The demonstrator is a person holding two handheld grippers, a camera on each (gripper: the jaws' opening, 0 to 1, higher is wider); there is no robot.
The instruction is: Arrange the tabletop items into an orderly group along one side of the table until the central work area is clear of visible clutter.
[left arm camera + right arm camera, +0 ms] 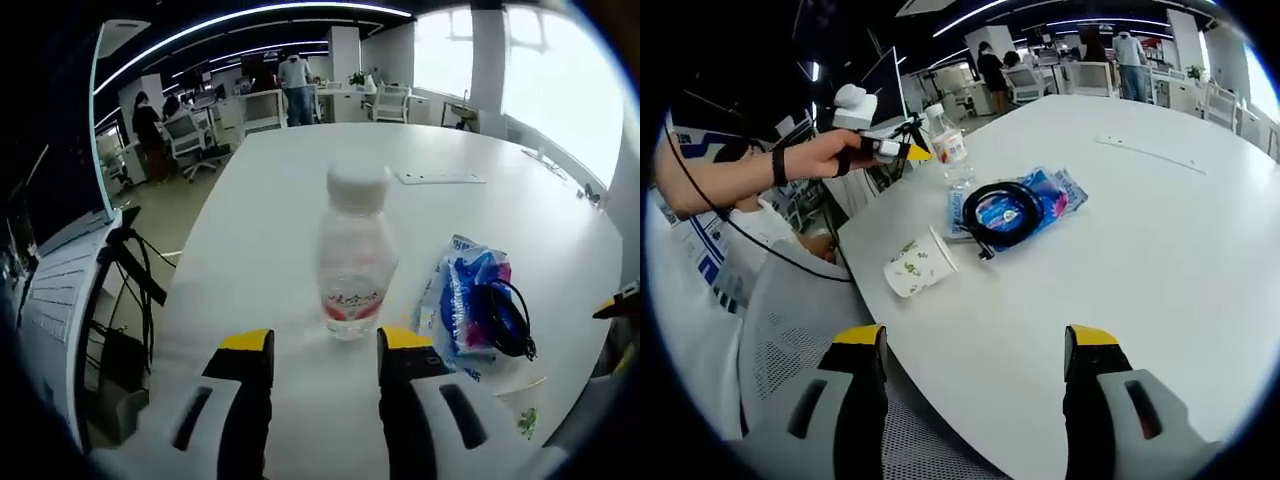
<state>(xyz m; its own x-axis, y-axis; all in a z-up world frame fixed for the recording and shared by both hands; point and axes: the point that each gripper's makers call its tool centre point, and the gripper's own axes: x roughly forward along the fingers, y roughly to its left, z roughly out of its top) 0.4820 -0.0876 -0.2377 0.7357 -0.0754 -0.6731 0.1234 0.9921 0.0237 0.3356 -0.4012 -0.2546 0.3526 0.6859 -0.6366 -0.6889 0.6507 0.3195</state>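
Tabletop items, four in number, gathered near one edge of the white bench [1160, 230]: a clear water bottle [353, 255] with white cap and red label, upright, nearest the corner; a blue-and-pink packet [462, 300], lying flat just beside it; a coiled black cable [508, 318], resting on top of the packet; a printed paper cup [919, 263], tipped on its side close to the edge, a little apart from the packet.

Left tongs [325, 345]: held open, nothing gripped, lined up on the bottle, which stands just ahead of the yellow tips and between their lines; in the right gripper view they are seen level with the bottle's neck, carried in a hand [825, 155].

Right tongs [975, 340]: spread wide, empty, held back over the bench edge, well apart from the group.

Step judged in hand: taking the bottle. Recommended handling: the tongs to be advanced straight so the body is centred between them; closure to be made low on the labelled section, gently, as thin plastic may be expected to buckle; the bottle to be kept vertical while moved; the cup is judged to want righting afterwards.
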